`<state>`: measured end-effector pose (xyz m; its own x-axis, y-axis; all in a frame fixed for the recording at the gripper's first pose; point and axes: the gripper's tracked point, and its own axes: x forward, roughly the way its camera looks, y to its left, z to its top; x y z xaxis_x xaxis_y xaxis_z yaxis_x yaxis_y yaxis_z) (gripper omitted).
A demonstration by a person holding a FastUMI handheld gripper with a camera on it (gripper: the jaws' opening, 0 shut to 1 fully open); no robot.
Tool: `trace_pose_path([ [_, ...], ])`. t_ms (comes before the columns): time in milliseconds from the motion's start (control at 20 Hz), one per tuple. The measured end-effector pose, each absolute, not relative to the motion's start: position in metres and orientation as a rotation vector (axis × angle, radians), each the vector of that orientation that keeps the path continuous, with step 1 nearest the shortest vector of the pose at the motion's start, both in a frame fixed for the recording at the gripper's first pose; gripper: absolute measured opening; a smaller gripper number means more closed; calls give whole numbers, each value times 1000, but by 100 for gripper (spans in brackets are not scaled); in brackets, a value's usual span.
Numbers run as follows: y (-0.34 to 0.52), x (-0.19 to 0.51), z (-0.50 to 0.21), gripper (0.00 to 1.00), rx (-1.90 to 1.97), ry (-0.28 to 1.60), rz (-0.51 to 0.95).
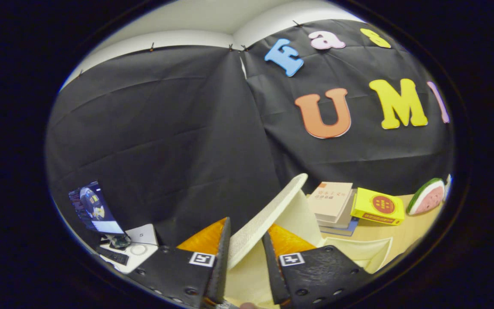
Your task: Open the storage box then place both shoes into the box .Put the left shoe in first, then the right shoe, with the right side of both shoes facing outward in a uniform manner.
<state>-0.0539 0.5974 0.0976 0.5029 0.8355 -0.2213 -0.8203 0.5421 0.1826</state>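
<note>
A cream-white shoe (pixel 268 210) sits between my fingers, lifted and tilted, its textured sole turned toward the left finger and its toe reaching up and right beyond the fingertips. My gripper (pixel 246 227) is shut on this shoe, one finger on the sole side and the other on the upper. Just right of the right finger, lower down, lies a cream fabric box (pixel 360 253) with its open rim showing. The shoe and my fingers hide most of it.
On the wooden table (pixel 405 234) beyond the box lie a stack of books (pixel 330 201), a yellow carton (pixel 378 208) and a watermelon-slice toy (pixel 427 197). Off to the left stand a small screen (pixel 92 208) and a white device (pixel 137 249).
</note>
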Motion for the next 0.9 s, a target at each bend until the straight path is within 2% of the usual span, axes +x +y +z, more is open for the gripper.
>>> trace_pose_path([
  [150,608,-58,103,98,-19,194,998],
  [900,668,-76,92,98,-73,202,1081],
])
